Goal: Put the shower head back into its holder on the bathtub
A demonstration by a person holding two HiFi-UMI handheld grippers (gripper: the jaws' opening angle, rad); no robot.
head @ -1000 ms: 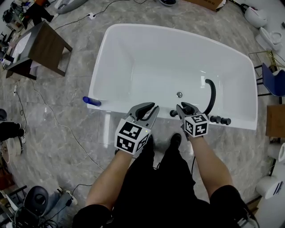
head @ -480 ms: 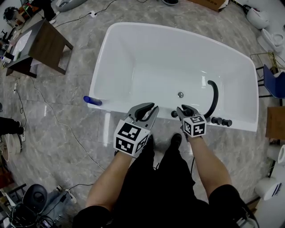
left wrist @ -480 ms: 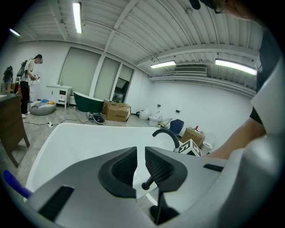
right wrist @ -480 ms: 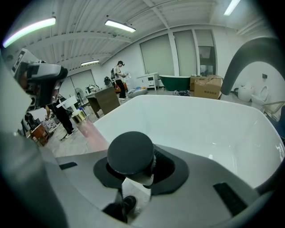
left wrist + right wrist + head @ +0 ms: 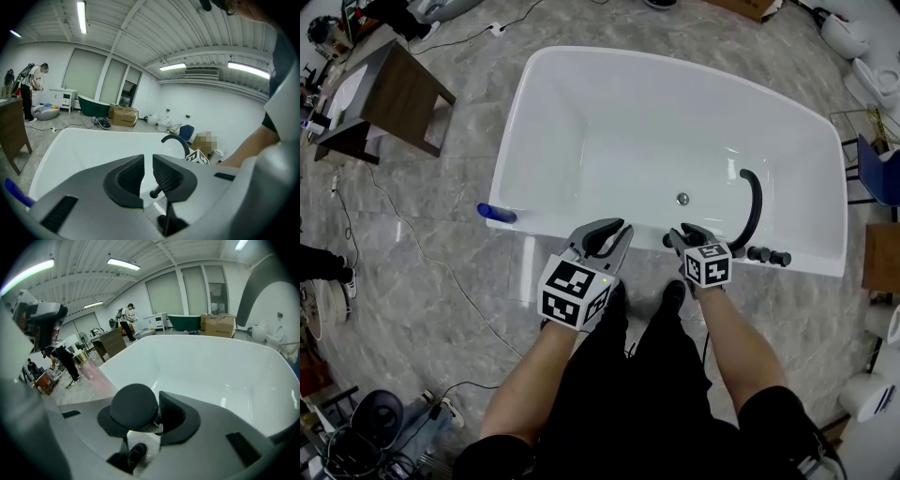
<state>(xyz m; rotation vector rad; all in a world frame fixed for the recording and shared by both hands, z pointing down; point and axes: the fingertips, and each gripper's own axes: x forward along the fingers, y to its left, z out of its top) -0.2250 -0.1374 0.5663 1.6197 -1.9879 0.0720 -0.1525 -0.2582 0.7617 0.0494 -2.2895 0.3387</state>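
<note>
The white bathtub (image 5: pixel 581 70) lies in front of me, and both grippers hover over its near rim. My right gripper (image 5: pixel 686 235) has the black round shower head (image 5: pixel 134 409) between its jaws, which are opening; a thin light gap shows beside the right pad. Below the head a black knob (image 5: pixel 136 453) stands on the rim. The shower head (image 5: pixel 675 238) sits low against the rim, left of the curved black spout (image 5: pixel 753 201). My left gripper (image 5: pixel 606 235) holds nothing, its pads (image 5: pixel 131 174) a narrow slit apart, pointing over the rim.
Black tap knobs (image 5: pixel 766 254) stand on the rim right of my right gripper. A blue object (image 5: pixel 497 214) lies on the rim's left corner. A brown table (image 5: pixel 389 98) and floor cables are at the left. A blue chair (image 5: pixel 881 169) and white fixtures stand at the right.
My right gripper has sunk a little toward the tub rim with the shower head, and its jaws have widened. The left gripper has stayed where it was.
</note>
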